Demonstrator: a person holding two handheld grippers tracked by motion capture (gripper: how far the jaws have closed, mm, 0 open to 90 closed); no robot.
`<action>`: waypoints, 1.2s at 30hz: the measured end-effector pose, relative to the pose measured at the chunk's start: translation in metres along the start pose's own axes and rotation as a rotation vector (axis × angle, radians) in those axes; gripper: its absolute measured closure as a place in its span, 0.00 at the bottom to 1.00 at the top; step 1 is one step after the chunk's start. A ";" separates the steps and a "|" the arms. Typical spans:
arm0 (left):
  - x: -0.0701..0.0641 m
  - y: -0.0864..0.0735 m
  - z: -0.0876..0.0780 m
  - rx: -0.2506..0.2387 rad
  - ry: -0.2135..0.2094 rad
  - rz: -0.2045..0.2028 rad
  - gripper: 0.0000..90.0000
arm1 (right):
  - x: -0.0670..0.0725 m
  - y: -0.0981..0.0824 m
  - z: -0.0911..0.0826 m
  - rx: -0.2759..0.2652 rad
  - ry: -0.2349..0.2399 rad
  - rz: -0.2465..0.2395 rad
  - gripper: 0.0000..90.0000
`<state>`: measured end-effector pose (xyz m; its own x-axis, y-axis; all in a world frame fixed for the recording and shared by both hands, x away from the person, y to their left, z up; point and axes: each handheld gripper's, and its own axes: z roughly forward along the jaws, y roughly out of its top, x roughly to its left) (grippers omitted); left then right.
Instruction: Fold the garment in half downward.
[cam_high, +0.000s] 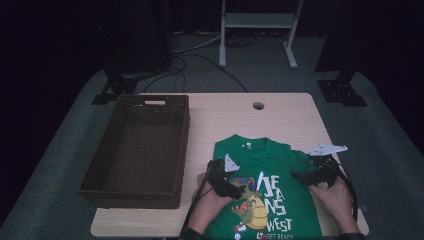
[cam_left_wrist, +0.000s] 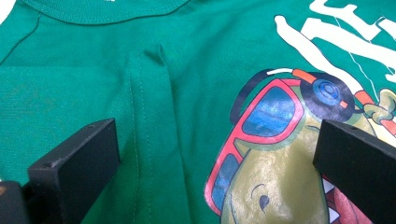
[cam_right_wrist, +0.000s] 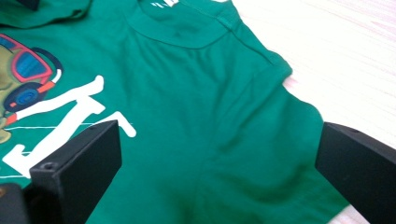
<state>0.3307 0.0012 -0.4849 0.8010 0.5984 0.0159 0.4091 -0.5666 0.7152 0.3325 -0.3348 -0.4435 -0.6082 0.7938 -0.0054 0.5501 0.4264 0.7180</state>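
- A green T-shirt (cam_high: 267, 192) lies front side up on the near right part of the wooden table (cam_high: 280, 117), collar toward the far edge and hem running off the near edge.
- Its print shows a cartoon creature in red sunglasses (cam_left_wrist: 261, 116) and headphones, with white lettering (cam_high: 280, 192) to the right of it.
- A raised fold (cam_left_wrist: 149, 93) runs down the cloth below the collar in the left gripper view (a short pinched ridge, not flat).
- The left gripper (cam_high: 227, 182) rests over the shirt's left chest area, its jaws spread wide with only cloth between them and nothing clamped.
- The right gripper (cam_high: 312, 177) sits over the shirt's right shoulder and sleeve (cam_right_wrist: 280, 154), jaws likewise wide apart, holding nothing; bare table shows just past the sleeve.
- A dark woven basket (cam_high: 140, 150) stands on the table's left side, just beside the shirt.
- A round cable hole (cam_high: 258, 106) sits in the tabletop beyond the collar.
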 end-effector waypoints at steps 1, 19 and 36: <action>0.001 -0.001 -0.001 0.003 0.000 0.002 0.00 | -0.001 0.001 0.000 0.003 -0.003 -0.002 0.00; 0.004 -0.005 -0.005 0.002 0.002 0.001 0.00 | -0.024 0.013 0.000 -0.004 -0.027 0.019 0.00; 0.004 -0.005 -0.005 0.001 0.003 0.002 0.00 | -0.038 0.011 0.008 0.020 -0.075 0.018 0.05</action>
<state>0.3296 0.0096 -0.4849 0.8003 0.5993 0.0192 0.4083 -0.5682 0.7144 0.3666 -0.3571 -0.4412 -0.5539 0.8313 -0.0451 0.5727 0.4197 0.7042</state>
